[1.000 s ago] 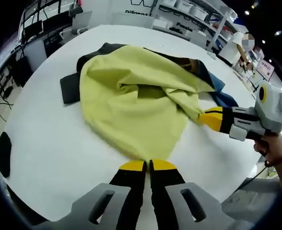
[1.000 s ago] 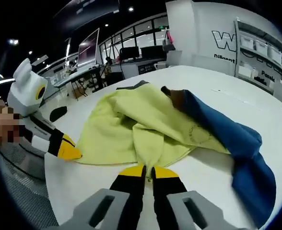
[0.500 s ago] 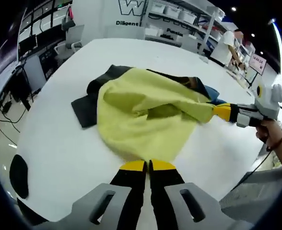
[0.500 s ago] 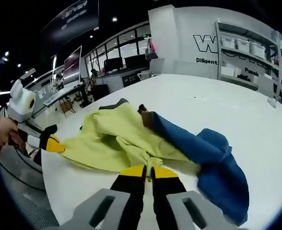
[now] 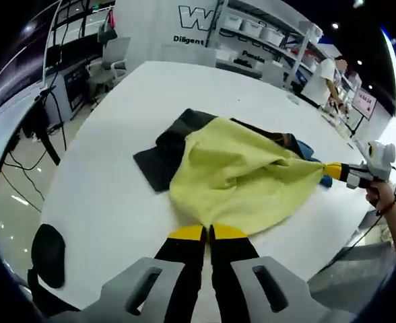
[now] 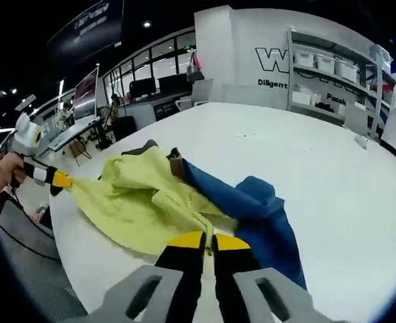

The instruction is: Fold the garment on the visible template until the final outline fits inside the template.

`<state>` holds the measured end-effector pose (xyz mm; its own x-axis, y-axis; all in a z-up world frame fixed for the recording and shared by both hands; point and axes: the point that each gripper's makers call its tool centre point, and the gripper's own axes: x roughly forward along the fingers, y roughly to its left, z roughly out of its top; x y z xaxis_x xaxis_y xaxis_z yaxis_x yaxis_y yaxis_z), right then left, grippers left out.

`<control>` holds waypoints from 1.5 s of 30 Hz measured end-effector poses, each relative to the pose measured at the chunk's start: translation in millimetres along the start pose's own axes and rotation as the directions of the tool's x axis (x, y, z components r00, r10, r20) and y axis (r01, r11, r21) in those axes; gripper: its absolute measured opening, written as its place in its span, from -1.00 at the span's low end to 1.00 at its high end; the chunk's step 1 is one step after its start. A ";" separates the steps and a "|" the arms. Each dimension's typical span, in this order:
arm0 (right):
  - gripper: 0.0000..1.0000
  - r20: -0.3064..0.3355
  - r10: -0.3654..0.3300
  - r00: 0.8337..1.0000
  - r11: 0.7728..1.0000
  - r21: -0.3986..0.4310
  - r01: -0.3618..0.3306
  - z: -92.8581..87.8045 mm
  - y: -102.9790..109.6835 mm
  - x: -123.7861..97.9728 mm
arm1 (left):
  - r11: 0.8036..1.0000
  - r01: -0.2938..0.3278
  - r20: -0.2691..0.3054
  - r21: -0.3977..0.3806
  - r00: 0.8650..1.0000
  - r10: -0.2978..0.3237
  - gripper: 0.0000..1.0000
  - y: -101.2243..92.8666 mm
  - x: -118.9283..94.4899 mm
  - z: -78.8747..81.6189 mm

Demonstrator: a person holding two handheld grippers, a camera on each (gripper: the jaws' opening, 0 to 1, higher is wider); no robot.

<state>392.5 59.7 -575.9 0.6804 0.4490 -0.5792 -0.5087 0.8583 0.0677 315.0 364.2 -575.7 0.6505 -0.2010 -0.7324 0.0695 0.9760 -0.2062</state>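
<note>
1. Left gripper view: the left tongs (image 5: 208, 232) are pressed together on the near hem of the garment (image 5: 242, 178), a yellow-green piece with a blue part; the right tongs (image 5: 332, 171) are seen pinching its far-right corner.
2. Garment is held at two opposite edges, apparently so the cloth is stretched flat and wrinkles are pulled out before a fold.
3. Garment lies on the white counter (image 5: 110, 202), partly over the dark template (image 5: 159, 161), whose near-left corner sticks out.
4. Right gripper view: right tongs (image 6: 209, 239) are closed on the garment (image 6: 144, 202); left tongs (image 6: 60, 180) pinch the far-left corner.
5. Folding judged unfinished; outline exceeds the template.
</note>
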 end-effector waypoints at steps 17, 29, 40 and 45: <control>-1.00 -0.166 0.109 0.980 0.993 -0.033 -0.116 -43.7 32.2 -60.7 | 0.996 0.027 -0.086 0.089 0.996 -0.019 -0.91 -2.0 -14.9 -27.9; -1.00 -0.336 0.130 0.933 0.976 -0.121 -0.179 -90.8 43.9 -76.5 | 0.975 0.028 -0.198 0.221 0.980 0.017 -0.91 -1.0 -19.3 -56.2; -1.00 -0.445 0.157 0.882 0.950 -0.174 -0.257 -117.0 61.0 -83.8 | 0.952 -0.013 -0.279 0.306 0.955 0.103 -0.91 10.2 -21.0 -75.8; -1.00 -0.481 0.158 0.862 0.946 -0.176 -0.271 -125.8 63.0 -86.8 | 0.949 -0.018 -0.322 0.315 0.938 0.124 -0.91 15.2 -21.4 -84.5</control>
<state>235.0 43.5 -623.6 0.2525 0.4028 -0.8798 -0.7585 0.6469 0.0785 238.2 376.3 -618.0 0.3753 -0.0942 -0.9221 0.2923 0.9561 0.0213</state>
